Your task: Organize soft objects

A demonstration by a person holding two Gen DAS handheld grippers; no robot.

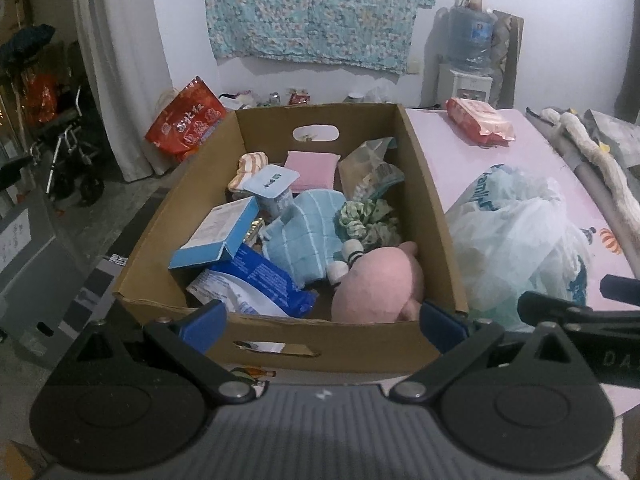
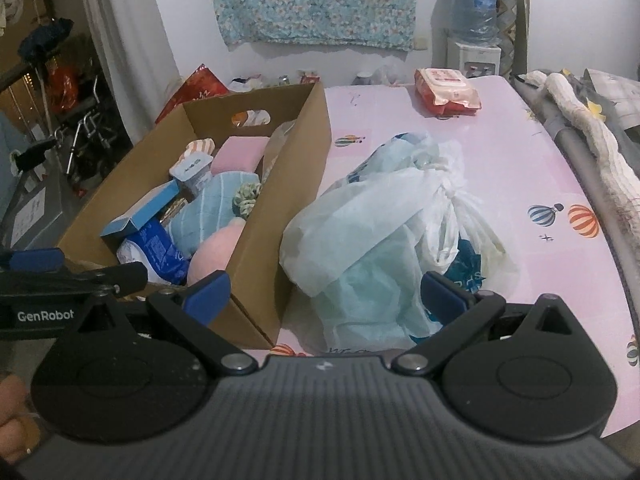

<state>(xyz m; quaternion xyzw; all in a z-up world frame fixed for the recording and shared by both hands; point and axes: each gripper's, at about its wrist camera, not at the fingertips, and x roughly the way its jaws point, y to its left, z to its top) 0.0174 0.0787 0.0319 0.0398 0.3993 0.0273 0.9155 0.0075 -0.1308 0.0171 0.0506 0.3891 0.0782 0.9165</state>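
A cardboard box [image 1: 424,184] stands on the pink table [image 1: 440,148]. It holds a pink plush toy [image 1: 380,284], a light blue towel [image 1: 304,236], a green scrunchie [image 1: 368,218], a pink sponge [image 1: 312,168], a striped sock [image 1: 248,164], a blue carton [image 1: 216,236] and a yogurt cup [image 1: 272,188]. My left gripper [image 1: 322,326] is open and empty before the box's near wall. My right gripper [image 2: 326,300] is open and empty, just in front of a pile of plastic bags [image 2: 384,232]. The box [image 2: 280,184] lies to its left.
A red wipes pack [image 2: 446,90] lies at the table's far side. A rope-like cloth [image 2: 592,136] and grey items lie along the right edge. A red bag [image 1: 184,120], a folded cart [image 1: 68,152] and a water dispenser [image 1: 468,44] stand behind.
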